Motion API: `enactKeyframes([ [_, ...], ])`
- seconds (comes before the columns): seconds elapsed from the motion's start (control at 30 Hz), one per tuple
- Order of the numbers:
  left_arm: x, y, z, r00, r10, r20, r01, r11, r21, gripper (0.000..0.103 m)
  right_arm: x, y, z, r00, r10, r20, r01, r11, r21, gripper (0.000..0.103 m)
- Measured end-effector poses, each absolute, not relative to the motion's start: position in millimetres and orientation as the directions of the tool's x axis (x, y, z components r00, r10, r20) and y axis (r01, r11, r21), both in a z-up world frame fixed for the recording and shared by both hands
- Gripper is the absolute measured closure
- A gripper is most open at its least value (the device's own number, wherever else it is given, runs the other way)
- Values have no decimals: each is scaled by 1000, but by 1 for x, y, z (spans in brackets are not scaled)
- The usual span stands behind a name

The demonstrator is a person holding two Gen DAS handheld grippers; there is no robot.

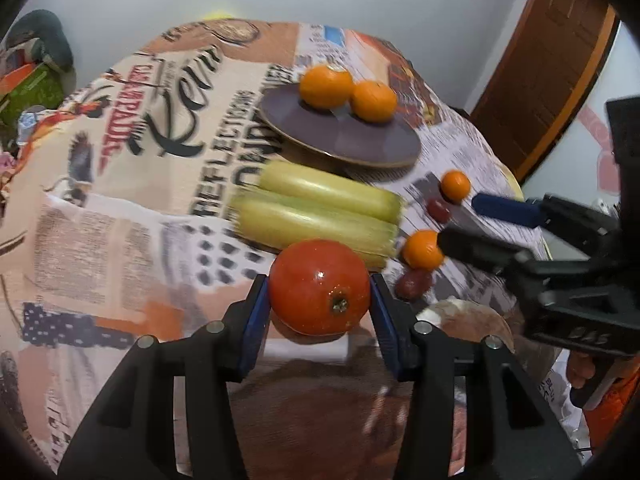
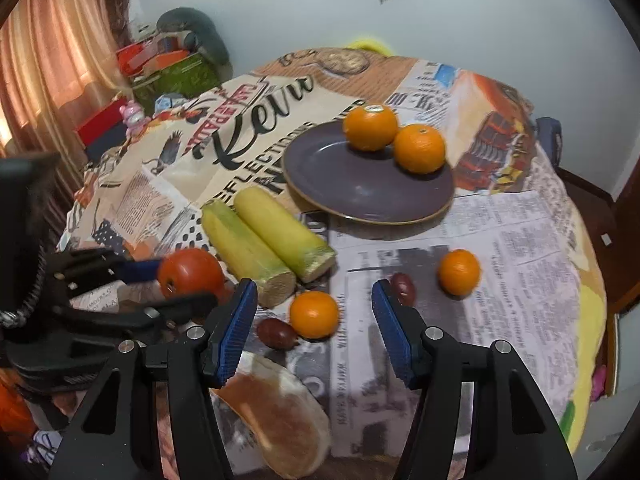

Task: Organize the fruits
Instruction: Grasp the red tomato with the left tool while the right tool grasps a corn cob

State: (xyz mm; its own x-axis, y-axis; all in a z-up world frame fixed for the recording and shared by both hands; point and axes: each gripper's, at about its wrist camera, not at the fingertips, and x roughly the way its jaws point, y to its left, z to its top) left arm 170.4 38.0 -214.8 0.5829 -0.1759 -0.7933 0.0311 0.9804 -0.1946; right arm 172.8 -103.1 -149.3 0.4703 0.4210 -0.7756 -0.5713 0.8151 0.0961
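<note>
My left gripper (image 1: 319, 298) is shut on a red tomato (image 1: 319, 287), held just above the table near its front; the tomato also shows in the right wrist view (image 2: 191, 271). My right gripper (image 2: 314, 296) is open and empty, its fingers on either side of a small orange (image 2: 314, 314) without touching it. A purple plate (image 2: 360, 188) holds two oranges (image 2: 371, 127) (image 2: 419, 148). Another small orange (image 2: 459, 272) and two dark red fruits (image 2: 277, 333) (image 2: 403, 289) lie on the cloth.
Two pale green-yellow cut stalks (image 2: 264, 240) lie side by side left of the plate. A brown round bread-like thing (image 2: 276, 412) lies at the table's front edge. Boxes and clutter (image 2: 168, 72) stand beyond the table's left side. The round table edge (image 2: 596, 320) drops off on the right.
</note>
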Motion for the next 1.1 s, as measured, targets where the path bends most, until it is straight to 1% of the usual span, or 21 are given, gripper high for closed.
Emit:
enactKeyframes([
  [0.2,164,71,-209,605,-133,-785,-31,981,-191,54,178,-79,-162,417,430,-801,-612,784,102,49],
  [0.23,163,78,-209,607,-137,-783,-43,978,-204,54,179,-77,-164,411,430,-804,-613,783,105,54],
  [0.27,162,81,-210,609,-143,-780,-47,975,-215,54,180,-74,-166,406,428,-807,-612,784,108,61],
  [0.33,161,87,-210,613,-150,-776,-58,971,-233,54,181,-70,-170,390,426,-816,-613,781,114,69],
  [0.53,159,94,-207,626,-153,-765,-64,967,-247,54,181,-57,-174,385,390,-836,-626,776,74,67],
  [0.63,157,97,-204,636,-152,-756,-66,966,-249,54,180,-54,-173,359,400,-843,-641,763,89,68],
  [0.73,155,101,-201,646,-148,-749,-71,965,-252,54,171,-49,-168,301,448,-842,-697,706,126,68],
  [0.83,155,106,-200,650,-139,-747,-81,965,-250,54,168,-40,-167,313,433,-845,-719,690,87,66],
  [0.97,153,113,-199,654,-132,-745,-90,964,-250,54,185,-34,-173,325,411,-851,-696,714,79,66],
  [1.1,155,119,-200,654,-118,-748,-100,966,-240,54,198,-21,-177,257,424,-869,-726,678,116,65],
])
